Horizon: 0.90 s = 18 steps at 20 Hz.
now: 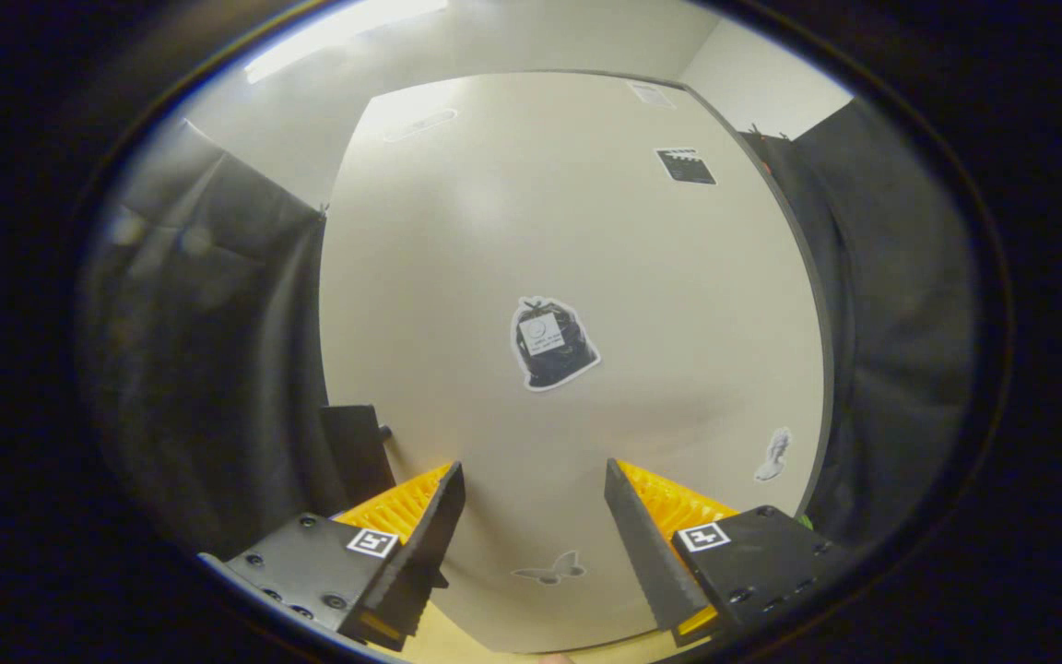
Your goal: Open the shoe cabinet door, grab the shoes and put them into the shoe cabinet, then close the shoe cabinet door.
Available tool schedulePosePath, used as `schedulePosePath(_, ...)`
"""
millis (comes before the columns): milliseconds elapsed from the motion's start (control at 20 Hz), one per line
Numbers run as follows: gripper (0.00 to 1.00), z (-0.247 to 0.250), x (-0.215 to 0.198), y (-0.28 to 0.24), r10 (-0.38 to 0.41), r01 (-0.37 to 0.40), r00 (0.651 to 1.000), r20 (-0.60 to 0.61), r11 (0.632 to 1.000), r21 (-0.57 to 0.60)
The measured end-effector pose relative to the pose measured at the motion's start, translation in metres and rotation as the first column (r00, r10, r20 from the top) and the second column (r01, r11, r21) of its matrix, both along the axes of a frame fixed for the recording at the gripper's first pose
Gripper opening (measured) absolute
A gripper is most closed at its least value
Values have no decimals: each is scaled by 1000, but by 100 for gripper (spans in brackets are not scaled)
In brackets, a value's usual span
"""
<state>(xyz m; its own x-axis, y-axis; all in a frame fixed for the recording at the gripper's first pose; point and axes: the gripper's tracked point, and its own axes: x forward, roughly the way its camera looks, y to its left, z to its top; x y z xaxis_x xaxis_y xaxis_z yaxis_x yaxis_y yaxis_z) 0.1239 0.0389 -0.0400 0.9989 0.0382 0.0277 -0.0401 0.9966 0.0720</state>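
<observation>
Taking the tall, pale cream, flat-fronted shoe cabinet door as the landmark, a black cloth wall hung to its left, with a small dark block and knob, perhaps a handle, sitting right at the door's lower left edge. The door stood shut and faced the gripper squarely. The jaws stood wide apart with nothing between them, both fingers apart from the door's surface as far as could be told. A sticker shaped like a tied black rubbish bag sat near the door's middle, beyond the fingers. A pale grey butterfly sticker lay low on the door, between the fingers. A small black rectangular sticker sat high on the door's right side, and a small grey figure sticker lay near its lower right edge. More black cloth hung to the door's right. A strip of light wooden floor showed below the door.
</observation>
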Motion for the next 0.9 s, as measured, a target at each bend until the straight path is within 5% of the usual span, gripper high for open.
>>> schedulePosePath(550,95,-3,12,-1,39,-38,999,-14,999,22)
schedulePosePath(900,95,40,-42,-40,57,-59,997,54,998,20)
